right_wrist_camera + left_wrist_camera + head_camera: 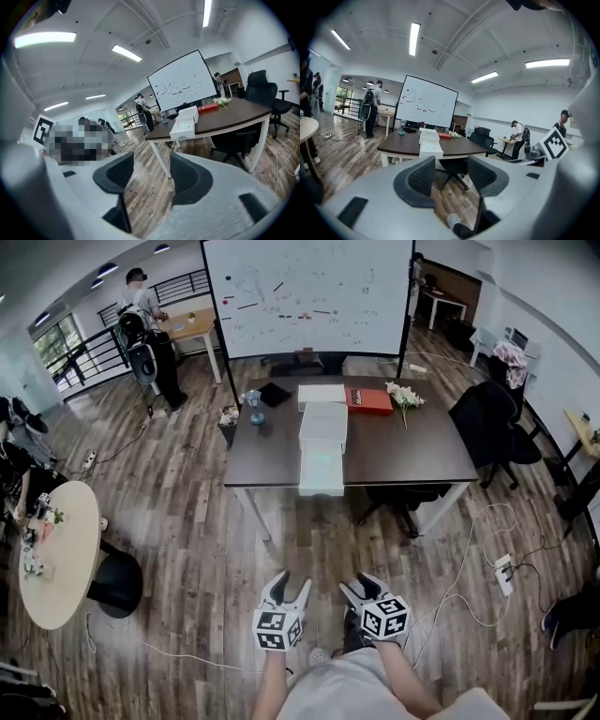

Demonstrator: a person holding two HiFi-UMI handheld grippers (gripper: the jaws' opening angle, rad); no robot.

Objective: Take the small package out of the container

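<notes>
1. Stands on the wood floor (187, 531), well back from the worktop (412, 451), with both tongs held low in front of the body.
2. Holds the left tongs (284, 593) with jaws apart. Shows only floor and a shoe (452, 219) past the dark ribbed pads, with nothing gripped.
3. Holds the right tongs (367, 592) just beside the left, jaws likewise apart, with bare floor between the pads and nothing gripped.
4. Aims both tongs toward the worktop, far from anything on it.
5. Finds the container (322, 472), a white open box, at the middle of the worktop's near edge, its inside pale green.
6. Cannot make out the small package from this far off. Shows no more than that green tint inside the container.
7. Lines up 2 more white boxes behind the container, a middle box (323, 425) and a far box (322, 395). Runs the row toward the whiteboard (307, 296), each box close against the next.
8. Sets a red box (369, 400) just right of the far box, and white flowers (404, 396) right of that.
9. Keeps a black pouch (275, 394) and a bluish glass (254, 407) on the worktop's left part, near the far corner.
10. Leaves a black chair (492, 423) at the worktop's right end.
11. Shows a round table (58, 554) at the far left, with small clutter on it.
12. Shows a person (150, 329) standing by a desk in the back left, turned away.
13. Trails white cables (459, 587) across the floor to a power strip (503, 575) on the right.
</notes>
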